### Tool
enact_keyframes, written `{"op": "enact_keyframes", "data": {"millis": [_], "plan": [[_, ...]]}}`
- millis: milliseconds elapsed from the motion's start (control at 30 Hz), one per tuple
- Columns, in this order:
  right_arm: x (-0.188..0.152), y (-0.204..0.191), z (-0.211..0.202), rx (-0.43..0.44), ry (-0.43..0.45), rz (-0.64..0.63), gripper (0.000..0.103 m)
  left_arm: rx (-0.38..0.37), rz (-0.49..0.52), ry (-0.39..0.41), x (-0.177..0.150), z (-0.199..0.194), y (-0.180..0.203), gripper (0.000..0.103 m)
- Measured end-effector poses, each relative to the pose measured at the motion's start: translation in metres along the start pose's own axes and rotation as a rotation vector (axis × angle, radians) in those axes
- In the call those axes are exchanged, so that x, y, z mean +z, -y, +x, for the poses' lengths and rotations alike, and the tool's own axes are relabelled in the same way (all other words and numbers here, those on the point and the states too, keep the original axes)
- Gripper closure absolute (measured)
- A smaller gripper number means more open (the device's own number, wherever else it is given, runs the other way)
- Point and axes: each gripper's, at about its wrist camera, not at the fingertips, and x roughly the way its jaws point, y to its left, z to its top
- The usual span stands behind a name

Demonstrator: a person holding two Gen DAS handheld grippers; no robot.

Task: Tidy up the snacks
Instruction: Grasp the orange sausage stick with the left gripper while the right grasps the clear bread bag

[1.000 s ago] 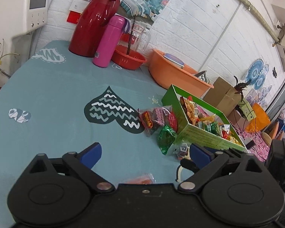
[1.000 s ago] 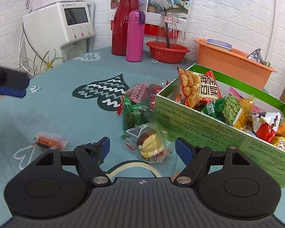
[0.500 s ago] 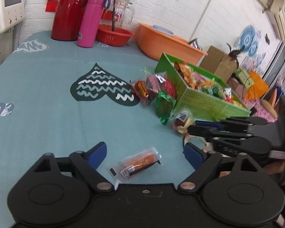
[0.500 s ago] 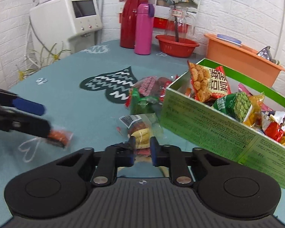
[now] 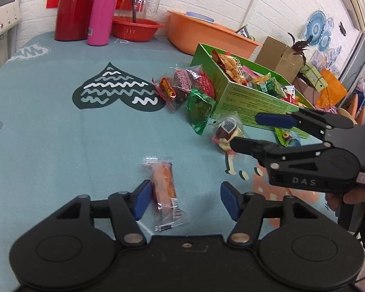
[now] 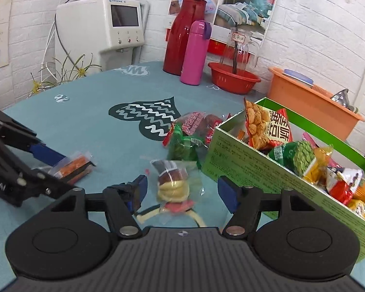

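Left gripper (image 5: 183,200) angled down toward the table, jaws closing. Right gripper (image 6: 181,192) likewise angled down, jaws opening wide.

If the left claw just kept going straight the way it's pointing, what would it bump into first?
Most likely the orange snack packet, already lying between the closing left claw pads, beside one of them. Past it, the line seems to meet only teal tablecloth, though depth is hard to judge.

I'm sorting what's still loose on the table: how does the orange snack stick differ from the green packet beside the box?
The orange snack stick is long, slim and clear-wrapped; the green packet is squat, opaque and crumpled. The stick lies alone between the closing jaws of the left hand-held gripper; the packet sits among other snacks against the green box. Both are sealed and rest on the tablecloth, outside the box.
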Motion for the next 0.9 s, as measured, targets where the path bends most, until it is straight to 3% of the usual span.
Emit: {"op": "enact_keyframes", "data": {"millis": [400, 500, 567, 733, 900], "plan": [[-0.003, 0.003, 0.016, 0.091, -0.02, 0.037, 0.002, 0.108, -0.094, 0.046, 0.0, 0.002, 0.004, 0.034], [-0.006, 0.004, 0.017, 0.085, -0.021, 0.035, 0.02, 0.15, -0.094, 0.064, 0.0, 0.004, 0.007, 0.035], [-0.009, 0.005, 0.013, 0.089, -0.016, 0.031, 0.027, 0.181, -0.092, 0.07, -0.001, 0.006, 0.008, 0.036], [-0.022, 0.013, -0.006, 0.116, -0.002, 0.033, 0.03, 0.133, -0.166, 0.068, -0.001, 0.008, 0.012, 0.036], [-0.03, 0.033, -0.033, 0.118, 0.046, 0.092, 0.031, 0.048, -0.135, 0.102, 0.014, 0.003, 0.043, 0.036]]}}
